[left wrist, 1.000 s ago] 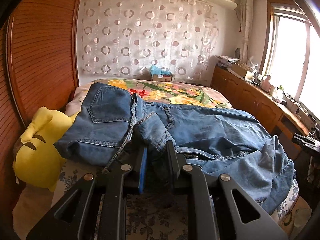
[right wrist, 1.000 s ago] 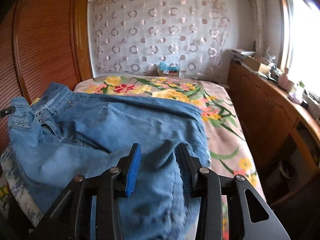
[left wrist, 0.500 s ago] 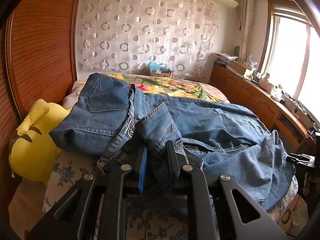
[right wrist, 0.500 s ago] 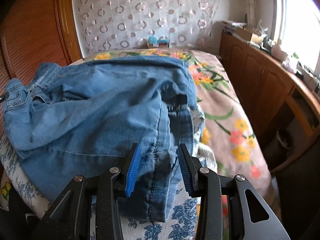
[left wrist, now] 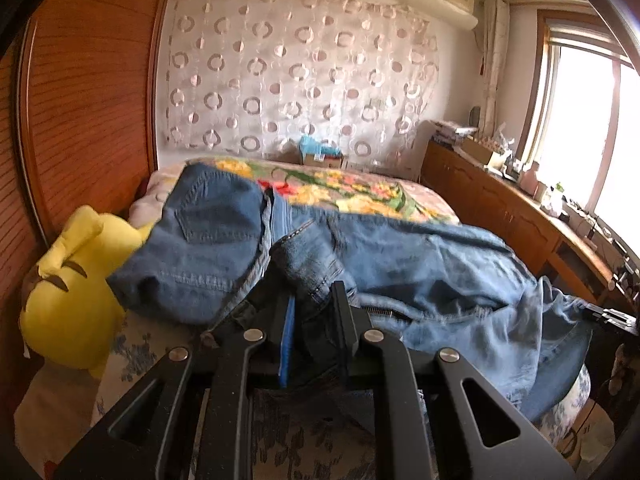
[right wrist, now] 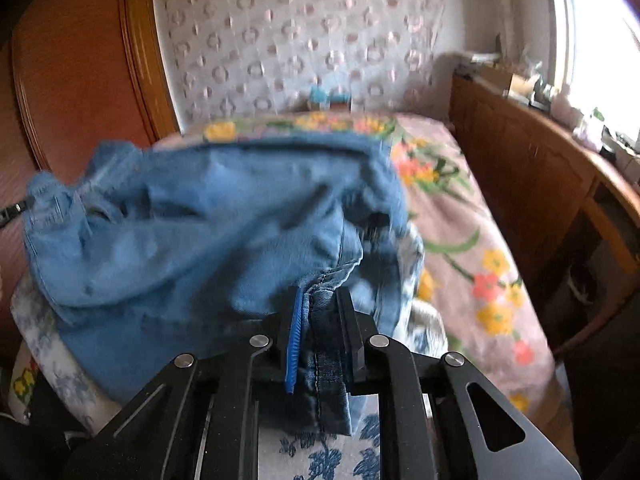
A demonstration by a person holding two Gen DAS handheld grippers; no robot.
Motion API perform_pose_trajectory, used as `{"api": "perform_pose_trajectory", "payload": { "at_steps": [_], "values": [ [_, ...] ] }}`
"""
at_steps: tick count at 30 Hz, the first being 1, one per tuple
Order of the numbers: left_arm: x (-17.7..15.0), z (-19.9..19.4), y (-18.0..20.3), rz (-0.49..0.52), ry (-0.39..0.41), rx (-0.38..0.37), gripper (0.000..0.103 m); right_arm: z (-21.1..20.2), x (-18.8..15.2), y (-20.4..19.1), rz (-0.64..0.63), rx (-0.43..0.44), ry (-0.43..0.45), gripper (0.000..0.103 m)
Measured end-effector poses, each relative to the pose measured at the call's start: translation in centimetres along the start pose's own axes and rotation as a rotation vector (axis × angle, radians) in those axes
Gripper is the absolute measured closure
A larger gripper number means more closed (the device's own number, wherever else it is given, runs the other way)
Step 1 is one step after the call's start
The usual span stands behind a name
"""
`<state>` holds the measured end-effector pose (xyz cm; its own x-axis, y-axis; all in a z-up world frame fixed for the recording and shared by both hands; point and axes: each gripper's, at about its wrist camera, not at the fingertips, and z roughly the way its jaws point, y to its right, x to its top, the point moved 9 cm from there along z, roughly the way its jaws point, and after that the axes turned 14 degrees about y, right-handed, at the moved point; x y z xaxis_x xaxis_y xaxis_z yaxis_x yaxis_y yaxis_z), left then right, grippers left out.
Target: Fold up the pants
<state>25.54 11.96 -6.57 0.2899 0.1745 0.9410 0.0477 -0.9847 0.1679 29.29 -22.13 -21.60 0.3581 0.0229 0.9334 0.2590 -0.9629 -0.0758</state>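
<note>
Left hand-held gripper [left wrist: 314, 312] clenched on a thick stitched fold of the rumpled blue denim pants [left wrist: 400, 264]; right hand-held gripper [right wrist: 320, 312] pinching a seamed hem. Pants sprawl across the floral-quilted bed [right wrist: 472, 240]. Only the left view catches the soft yellow plush toy [left wrist: 68, 292], at nine o'clock.

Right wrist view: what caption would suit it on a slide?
Right gripper shut on a seamed edge of the blue jeans, bunched over the floral bedspread.

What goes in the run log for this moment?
step: fold pants | left gripper: shut on jeans waist | right gripper: shut on jeans hem | jeans: bunched on bed, unfolded
</note>
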Motion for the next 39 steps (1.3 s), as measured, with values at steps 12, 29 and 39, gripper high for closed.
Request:
{"api": "perform_pose_trajectory", "payload": {
  "at_steps": [12,29,39],
  "values": [
    [7.8,4.1,-0.1,-0.01,0.092,0.034,0.086,-1.8,9.8,4.2,-0.018,-0.073,0.295,0.088],
    [11.1,16.4,-0.2,0.035,0.055,0.068,0.086,8.3,12.1,3.3,-0.131,-0.15,0.315,0.089],
    [8.4,20.9,-0.8,0.041,-0.032,0.073,0.085,12.3,11.2,2.2,-0.137,-0.18,0.212,0.088]
  ]
}}
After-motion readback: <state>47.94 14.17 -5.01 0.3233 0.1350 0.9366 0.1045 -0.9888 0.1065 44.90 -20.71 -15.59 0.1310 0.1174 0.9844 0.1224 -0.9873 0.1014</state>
